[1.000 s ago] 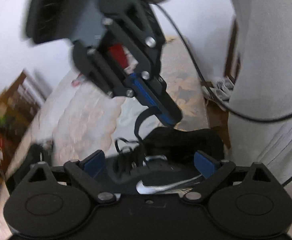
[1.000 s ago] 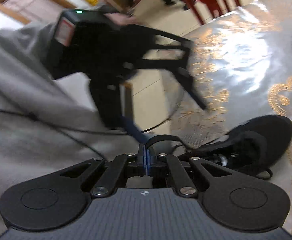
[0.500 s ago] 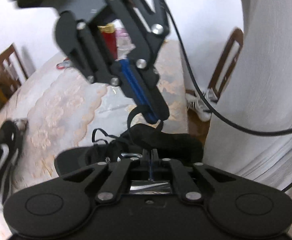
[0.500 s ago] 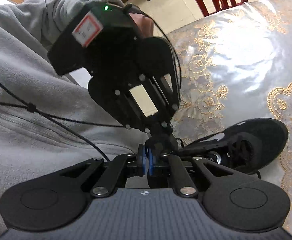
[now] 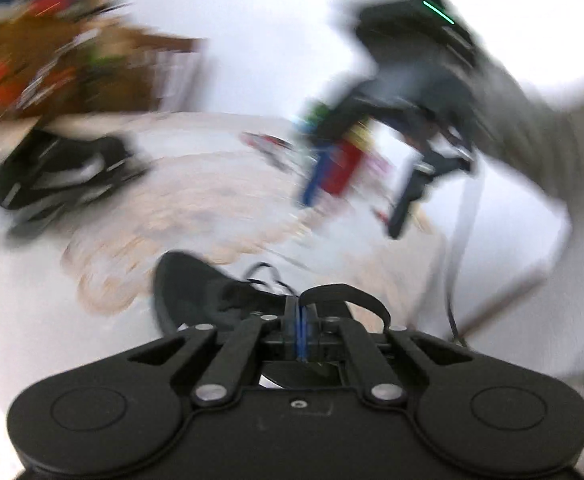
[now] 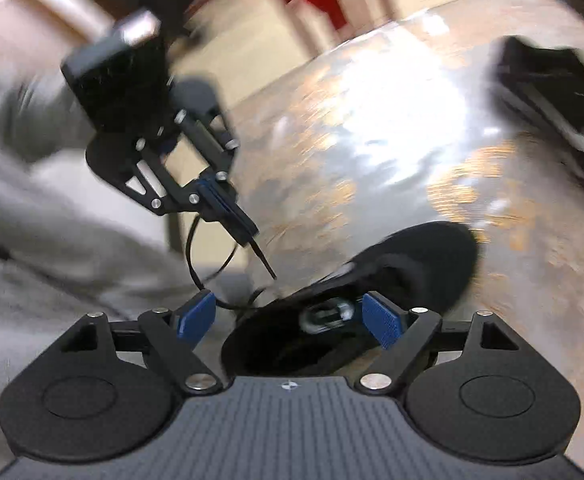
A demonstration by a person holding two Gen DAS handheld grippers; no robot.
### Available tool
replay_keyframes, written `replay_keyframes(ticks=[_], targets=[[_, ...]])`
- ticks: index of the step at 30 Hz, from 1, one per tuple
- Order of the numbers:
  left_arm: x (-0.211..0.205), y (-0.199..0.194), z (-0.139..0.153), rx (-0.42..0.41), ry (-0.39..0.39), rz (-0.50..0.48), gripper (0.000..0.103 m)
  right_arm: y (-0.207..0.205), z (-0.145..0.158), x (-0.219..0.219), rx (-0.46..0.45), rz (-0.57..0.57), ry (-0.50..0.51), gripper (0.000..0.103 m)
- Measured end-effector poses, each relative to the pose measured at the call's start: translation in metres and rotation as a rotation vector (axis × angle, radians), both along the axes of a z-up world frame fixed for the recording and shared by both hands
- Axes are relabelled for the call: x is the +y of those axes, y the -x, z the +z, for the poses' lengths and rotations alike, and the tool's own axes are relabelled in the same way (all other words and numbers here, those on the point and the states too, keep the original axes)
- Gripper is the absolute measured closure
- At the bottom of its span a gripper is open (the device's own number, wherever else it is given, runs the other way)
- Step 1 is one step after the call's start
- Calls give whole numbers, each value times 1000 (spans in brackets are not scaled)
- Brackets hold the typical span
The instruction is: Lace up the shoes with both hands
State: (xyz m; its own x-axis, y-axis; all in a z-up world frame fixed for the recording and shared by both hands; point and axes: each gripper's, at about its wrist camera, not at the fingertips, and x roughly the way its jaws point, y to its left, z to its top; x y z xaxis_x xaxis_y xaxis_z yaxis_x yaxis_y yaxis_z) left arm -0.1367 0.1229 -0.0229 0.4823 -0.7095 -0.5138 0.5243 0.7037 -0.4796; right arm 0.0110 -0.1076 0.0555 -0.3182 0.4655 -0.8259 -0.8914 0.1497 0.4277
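On the table [image 6: 372,128], covered in a glossy cloth with gold floral print, a black low-top sneaker [image 6: 412,264] is lying on its side just below both handheld tools. The left gripper [image 6: 247,236] is clenching its blue-padded jaws on the stiff tip of the black flat shoelace [image 6: 265,266], which is looping down in a slack curve toward the shoe's collar; in the left wrist view the same lace [image 5: 344,292] is arching out from between the closed pads. The right gripper [image 6: 289,318] is opening its jaws, released, with nothing pressed between them, straddling the shoe's opening. A second black sneaker with a pale stripe [image 5: 59,176] is lying well apart across the table. A grey fleece sleeve [image 6: 31,248] is filling the left side.
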Motion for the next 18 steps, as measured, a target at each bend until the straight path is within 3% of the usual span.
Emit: replay_keyframes(ticks=[4,9,13,18], targets=[[13,-4,-15,100,130,120,102,11,-8,-56,18,-291,-108,19],[-1,-21,-23,115,64,83,102,51,-65,-110,184,-604,-160,19],[3,-29,-29,142,115,102,102,78,-106,-126,305,-725,-96,19],[-1,-29,-34,168,84,73,102,90,-112,-126,353,-735,-89,20]])
